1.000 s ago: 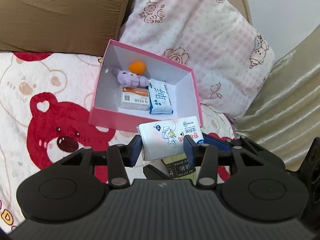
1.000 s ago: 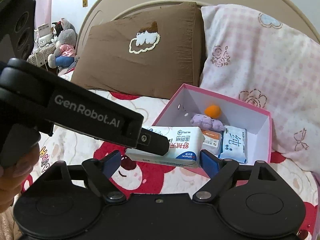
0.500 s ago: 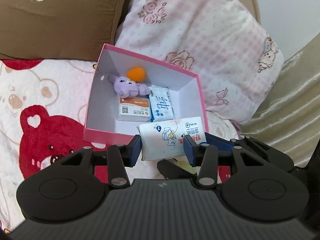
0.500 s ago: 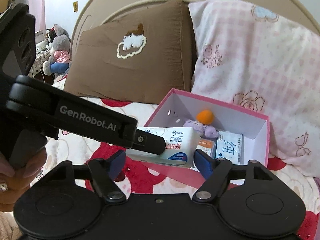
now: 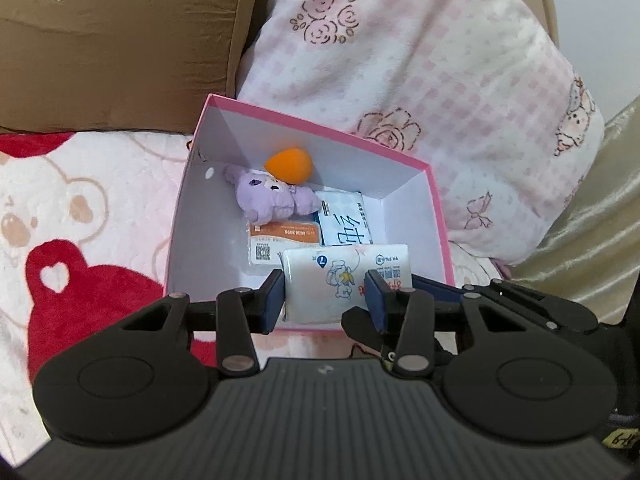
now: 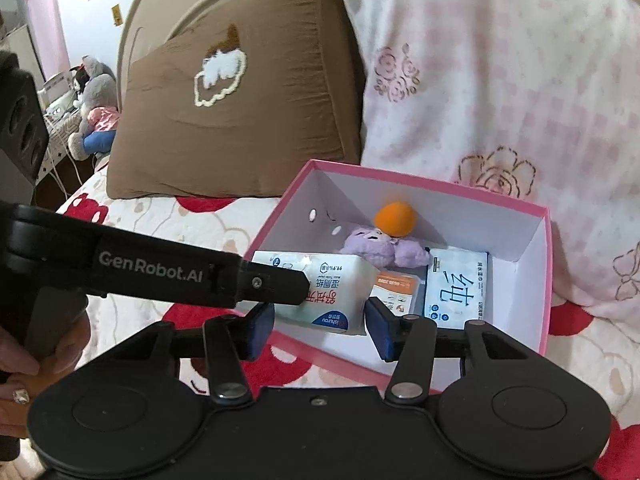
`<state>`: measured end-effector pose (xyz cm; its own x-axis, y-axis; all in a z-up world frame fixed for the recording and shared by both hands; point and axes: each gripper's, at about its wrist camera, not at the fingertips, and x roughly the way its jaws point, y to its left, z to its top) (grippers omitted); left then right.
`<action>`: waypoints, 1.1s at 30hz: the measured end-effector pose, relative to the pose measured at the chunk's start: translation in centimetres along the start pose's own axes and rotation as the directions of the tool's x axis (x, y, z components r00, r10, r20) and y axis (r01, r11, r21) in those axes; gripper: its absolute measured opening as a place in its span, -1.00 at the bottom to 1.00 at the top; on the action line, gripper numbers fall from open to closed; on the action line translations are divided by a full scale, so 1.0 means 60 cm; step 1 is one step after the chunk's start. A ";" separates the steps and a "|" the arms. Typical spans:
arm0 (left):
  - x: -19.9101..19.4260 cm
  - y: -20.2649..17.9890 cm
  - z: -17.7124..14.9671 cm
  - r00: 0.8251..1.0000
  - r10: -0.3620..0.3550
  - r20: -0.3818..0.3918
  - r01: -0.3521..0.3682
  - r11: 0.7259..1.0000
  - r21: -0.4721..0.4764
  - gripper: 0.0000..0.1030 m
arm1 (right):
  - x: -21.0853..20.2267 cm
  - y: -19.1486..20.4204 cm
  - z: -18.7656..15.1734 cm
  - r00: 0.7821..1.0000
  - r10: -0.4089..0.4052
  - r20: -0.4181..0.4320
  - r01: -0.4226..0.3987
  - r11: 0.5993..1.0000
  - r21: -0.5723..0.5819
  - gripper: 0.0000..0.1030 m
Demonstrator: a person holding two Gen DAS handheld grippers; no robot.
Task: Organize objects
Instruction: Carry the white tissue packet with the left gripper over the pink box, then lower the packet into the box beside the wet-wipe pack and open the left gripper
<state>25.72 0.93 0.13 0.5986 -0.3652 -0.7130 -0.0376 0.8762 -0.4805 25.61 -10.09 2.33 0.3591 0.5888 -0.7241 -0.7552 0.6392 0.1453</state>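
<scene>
A white wipes pack point(image 5: 344, 272) with a cartoon print is pinched between the blue pads of my left gripper point(image 5: 326, 296), whose jaws are closing tighter on it. It hangs over the front of the pink box point(image 5: 208, 216). Inside lie an orange ball point(image 5: 290, 164), a purple plush point(image 5: 272, 200), an orange-labelled packet point(image 5: 280, 240) and a blue-printed wipes pack point(image 5: 344, 224). In the right wrist view the left gripper's finger point(image 6: 260, 284) crosses the pack point(image 6: 332, 284). My right gripper point(image 6: 320, 332) is closing, with the pack's near end between its pads; neither visibly presses it.
The box point(image 6: 548, 280) sits on a red-bear blanket point(image 5: 80, 240), against a brown pillow point(image 5: 120, 40) and a pink checked pillow point(image 5: 440, 80). Golden cloth point(image 5: 580, 240) lies at the right. Plush toys point(image 6: 92, 108) sit far left. A hand point(image 6: 24, 368) holds the left gripper.
Both grippers have moved forward to the box, so the held pack now hangs over its front part. The right jaws have narrowed a lot around the pack's end.
</scene>
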 end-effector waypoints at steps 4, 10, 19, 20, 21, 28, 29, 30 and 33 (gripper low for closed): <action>0.041 0.002 0.010 1.000 0.007 -0.017 -0.007 1.000 0.009 -0.23 | 0.027 -0.017 0.002 1.000 -0.020 -0.014 0.019 1.000 -0.020 0.08; 0.103 0.012 0.019 0.999 -0.007 -0.042 0.006 1.000 -0.010 -0.24 | 0.069 -0.056 0.009 0.998 -0.030 -0.052 0.029 0.999 -0.025 0.08; 0.179 0.027 0.025 0.996 0.018 -0.086 -0.018 1.000 -0.008 -0.27 | 0.140 -0.120 0.003 0.992 0.028 -0.122 -0.021 0.998 0.065 0.07; 0.184 0.030 0.025 0.996 0.019 -0.088 -0.020 1.000 -0.011 -0.27 | 0.146 -0.125 0.003 0.992 0.034 -0.124 -0.025 0.997 0.076 0.07; 0.189 0.034 0.026 0.996 0.019 -0.091 -0.021 1.000 -0.018 -0.27 | 0.153 -0.128 0.002 0.991 0.038 -0.128 -0.028 0.996 0.084 0.07; 0.219 0.058 0.034 0.990 0.039 -0.139 -0.048 0.997 -0.067 -0.26 | 0.194 -0.129 0.008 0.983 0.029 -0.182 -0.015 0.997 0.076 0.07; 0.219 0.060 0.034 0.990 0.041 -0.135 -0.051 0.996 -0.070 -0.26 | 0.203 -0.128 0.012 0.979 0.021 -0.201 -0.006 0.997 0.078 0.07; 0.217 0.063 0.034 0.991 0.041 -0.127 -0.050 0.996 -0.073 -0.26 | 0.207 -0.128 0.014 0.978 0.023 -0.207 -0.005 0.996 0.086 0.07; 0.212 0.071 0.038 0.993 0.028 -0.117 -0.039 0.995 -0.089 -0.26 | 0.218 -0.125 0.019 0.977 0.017 -0.213 0.005 0.995 0.102 0.07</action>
<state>35.00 0.75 -9.82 0.4993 -0.3749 -0.7811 -0.1319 0.8581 -0.4962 36.59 -6.63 -7.45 0.2216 0.4808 -0.8484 -0.6936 0.6893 0.2095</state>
